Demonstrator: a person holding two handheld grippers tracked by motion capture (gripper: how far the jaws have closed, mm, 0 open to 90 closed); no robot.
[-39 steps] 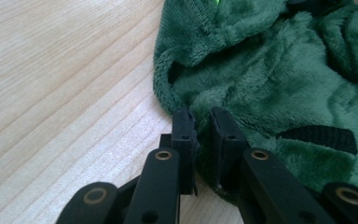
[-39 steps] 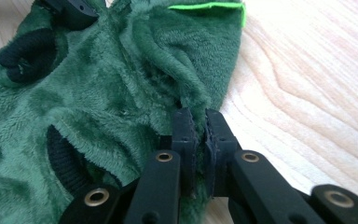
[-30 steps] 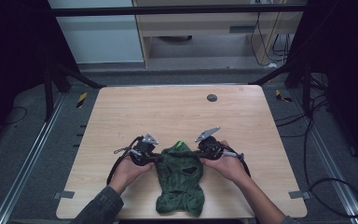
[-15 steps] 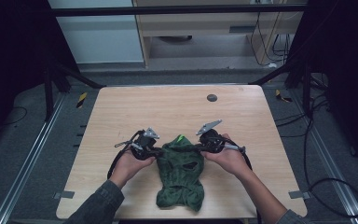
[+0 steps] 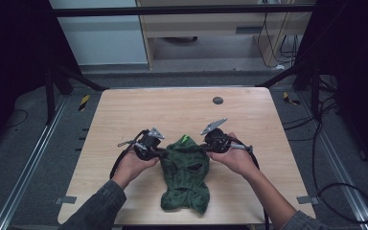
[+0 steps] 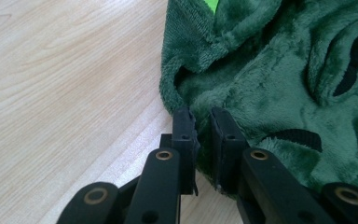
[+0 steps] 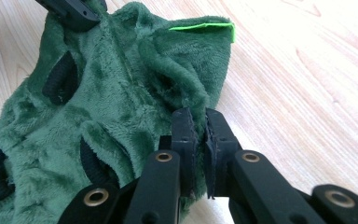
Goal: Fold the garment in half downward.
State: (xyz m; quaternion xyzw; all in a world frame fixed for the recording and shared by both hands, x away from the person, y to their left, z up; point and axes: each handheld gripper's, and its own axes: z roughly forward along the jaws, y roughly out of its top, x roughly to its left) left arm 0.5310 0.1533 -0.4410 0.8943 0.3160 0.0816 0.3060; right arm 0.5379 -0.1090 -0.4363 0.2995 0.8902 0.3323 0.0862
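surface: light wooden table (image 5: pixel 124 115) | on it: green fleece garment (image 5: pixel 186 177), small dark disc (image 5: pixel 217 100)

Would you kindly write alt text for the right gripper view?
The right gripper is clamped shut on the edge of a dark green plush garment with black-trimmed openings and a bright green tab, lying on a pale wooden table. The left gripper holds its far edge.

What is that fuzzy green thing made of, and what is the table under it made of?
The dark green fuzzy garment looks like soft plush fleece: a short, matte pile that catches light in patches, with black ribbed trim round its openings and a bright green tag. The pale tabletop looks like wood or a wood-look laminate, smooth with lengthwise grain lines; which of the two is hard to tell.
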